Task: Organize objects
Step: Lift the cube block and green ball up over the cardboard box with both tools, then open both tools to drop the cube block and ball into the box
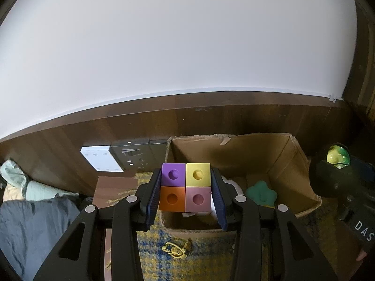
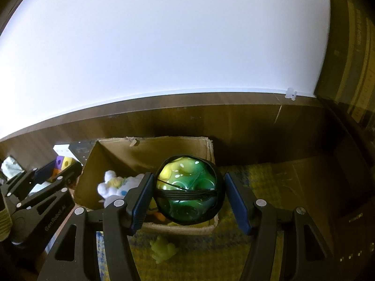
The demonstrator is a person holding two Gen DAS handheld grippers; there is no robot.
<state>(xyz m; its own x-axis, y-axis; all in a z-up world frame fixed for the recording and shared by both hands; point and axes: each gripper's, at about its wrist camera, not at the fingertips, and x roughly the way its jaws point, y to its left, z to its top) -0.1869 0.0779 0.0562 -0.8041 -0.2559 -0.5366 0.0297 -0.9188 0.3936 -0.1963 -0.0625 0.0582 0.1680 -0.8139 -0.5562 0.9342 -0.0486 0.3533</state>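
Note:
My left gripper (image 1: 186,196) is shut on a block of four joined cubes (image 1: 185,187), purple, yellow, orange and pink, held above the near left edge of an open cardboard box (image 1: 288,164). My right gripper (image 2: 188,195) is shut on a shiny green and yellow ball (image 2: 188,187) with black cord around it, held over the box's (image 2: 112,157) near right side. In the box lie a green star-shaped toy (image 1: 261,195) and a white and yellow plush toy (image 2: 114,186). The left gripper with its cubes shows in the right wrist view (image 2: 63,166), and the ball shows in the left wrist view (image 1: 338,155).
The box stands on a yellow and blue rug (image 1: 206,260) against a dark wooden wall panel (image 1: 234,121). A small yellow figure (image 1: 174,249) lies on the rug before the box, and a yellow-green toy (image 2: 163,249) too. Flat white and black devices (image 1: 117,157) lie behind left. Cloth (image 1: 28,222) lies at left.

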